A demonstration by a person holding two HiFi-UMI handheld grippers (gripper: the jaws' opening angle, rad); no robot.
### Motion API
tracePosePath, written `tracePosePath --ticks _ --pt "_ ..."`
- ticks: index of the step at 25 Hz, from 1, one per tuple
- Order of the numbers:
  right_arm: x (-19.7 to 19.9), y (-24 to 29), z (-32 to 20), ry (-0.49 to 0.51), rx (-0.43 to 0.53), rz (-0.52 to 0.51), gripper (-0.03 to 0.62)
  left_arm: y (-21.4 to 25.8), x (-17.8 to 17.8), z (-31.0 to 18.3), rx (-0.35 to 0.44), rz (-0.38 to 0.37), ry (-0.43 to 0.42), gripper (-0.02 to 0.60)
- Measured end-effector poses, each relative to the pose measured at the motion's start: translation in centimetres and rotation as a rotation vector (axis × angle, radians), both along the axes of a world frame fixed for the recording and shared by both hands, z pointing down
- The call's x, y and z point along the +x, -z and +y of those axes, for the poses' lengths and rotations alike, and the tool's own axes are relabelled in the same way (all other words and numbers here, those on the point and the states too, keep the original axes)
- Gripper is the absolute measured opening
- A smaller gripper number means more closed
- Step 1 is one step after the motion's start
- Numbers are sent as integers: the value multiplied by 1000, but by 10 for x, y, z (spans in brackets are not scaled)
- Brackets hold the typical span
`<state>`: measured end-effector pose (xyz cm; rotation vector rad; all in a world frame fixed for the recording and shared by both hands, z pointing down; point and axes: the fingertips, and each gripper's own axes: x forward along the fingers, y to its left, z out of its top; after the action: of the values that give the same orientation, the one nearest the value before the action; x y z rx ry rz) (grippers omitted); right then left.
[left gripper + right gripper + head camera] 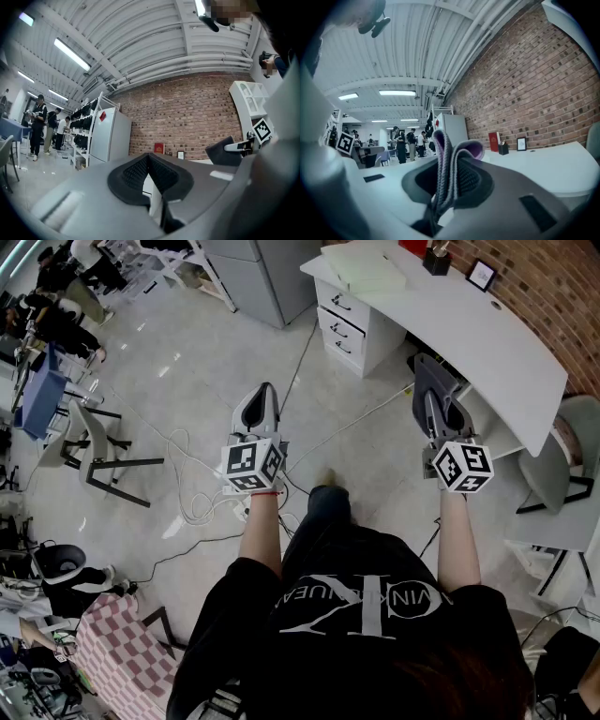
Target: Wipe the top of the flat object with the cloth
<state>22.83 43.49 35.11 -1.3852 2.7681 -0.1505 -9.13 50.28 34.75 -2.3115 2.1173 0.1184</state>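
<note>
Your right gripper (451, 169) has its jaws pinching the folded purple-grey cloth (440, 145), which pokes up past the tips. The left gripper (149, 159) has its jaws pressed together, nothing in them. The white worktop (487, 324) is just ahead of the right jaws

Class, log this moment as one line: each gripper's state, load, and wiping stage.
left gripper: shut, empty | right gripper: shut on cloth | both in air, short of white desk | wiping: not under way
</note>
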Motion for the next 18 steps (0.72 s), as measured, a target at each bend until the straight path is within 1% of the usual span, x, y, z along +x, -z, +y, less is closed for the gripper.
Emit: tracePosePath --ticks 3,5,11,18 --pt "-4 -1 -16 -3 8 0 57 -2 2 -18 7 -25 -27 11" --pt "-7 -2 -27 -2 10 1 57 -5 1 -31 7 -28 -35 11" --pt "-20 -5 -69 1 7 15 57 -14 -7 -83 -5 -13 -48 11" --pt "-39 -16 -133 1 -30 41 57 -22 -17 -153 -24 -9 -77 11"
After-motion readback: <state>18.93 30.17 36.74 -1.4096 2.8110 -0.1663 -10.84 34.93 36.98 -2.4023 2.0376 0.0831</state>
